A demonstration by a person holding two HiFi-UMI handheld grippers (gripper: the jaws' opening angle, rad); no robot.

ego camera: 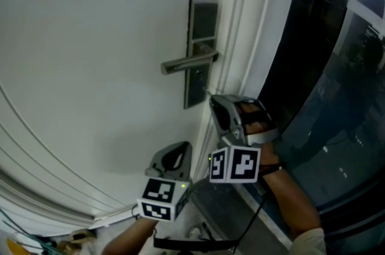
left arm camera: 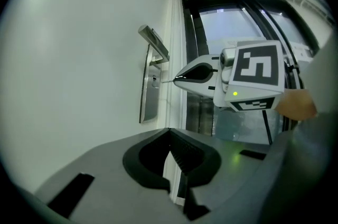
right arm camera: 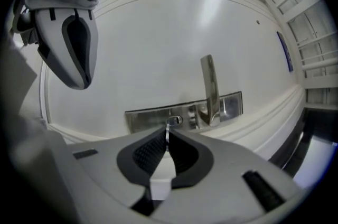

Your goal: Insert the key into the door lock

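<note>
The key (right arm camera: 167,132) is pinched between the right gripper's (right arm camera: 167,138) pressed-together jaws, and only its thin blade shows past the tips. The blade's point sits just under the keyhole (right arm camera: 175,121) in the steel lock plate (right arm camera: 148,118). The slot lies at about 1 o'clock from the tip, and I cannot tell whether the two already touch. The lever handle (right arm camera: 209,85) stands at 2 o'clock from the keyhole.

In the head view, the left gripper (ego camera: 178,148) hangs at 7 o'clock from the right one. Its jaws meet with nothing between them, and it is apart from the lock.

The likeliest fault is a push made while the tip is off to one side. The blade would then skate across the plate rather than enter. The jaws appear to hold only a small part of the key, so a hard push could swivel it or drive it back between the pads. A blade rolled out of line with the slot would also jam at the mouth.

No containers are in view. The only cavity is the keyhole, and it looks unfilled.
</note>
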